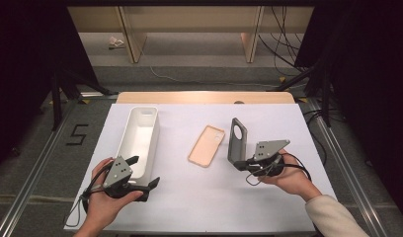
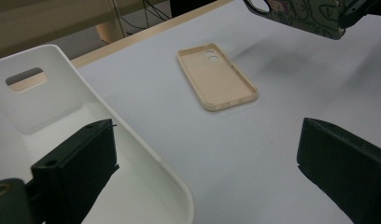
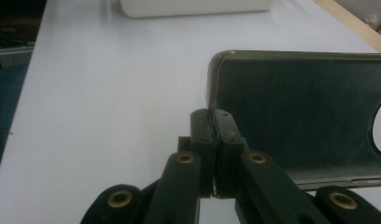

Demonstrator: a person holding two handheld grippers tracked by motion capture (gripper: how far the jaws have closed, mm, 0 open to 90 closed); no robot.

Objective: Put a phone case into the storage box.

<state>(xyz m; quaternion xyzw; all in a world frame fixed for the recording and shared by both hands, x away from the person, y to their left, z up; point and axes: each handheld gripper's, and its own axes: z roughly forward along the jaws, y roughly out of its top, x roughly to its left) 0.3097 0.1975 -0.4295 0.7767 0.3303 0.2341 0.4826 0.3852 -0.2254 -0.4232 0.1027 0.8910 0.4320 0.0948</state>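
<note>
The counter (image 1: 199, 212) has a white top with a pale wooden edge (image 1: 204, 97) showing along its far side at 12 o'clock. It stands on a grey floor (image 1: 31, 148), where a black number five (image 1: 78, 134) is marked at 9 o'clock. Metal rails (image 1: 39, 163) run along the floor on both sides. At 12 o'clock, farther off, light wooden furniture legs (image 1: 132, 34) stand on a paler floor strip. Black cables (image 1: 281, 44) trail down at 1 o'clock. Dark curtains or panels (image 1: 21, 59) close in the left and right sides, with black stand legs (image 1: 56, 98) at 10 o'clock.
</note>
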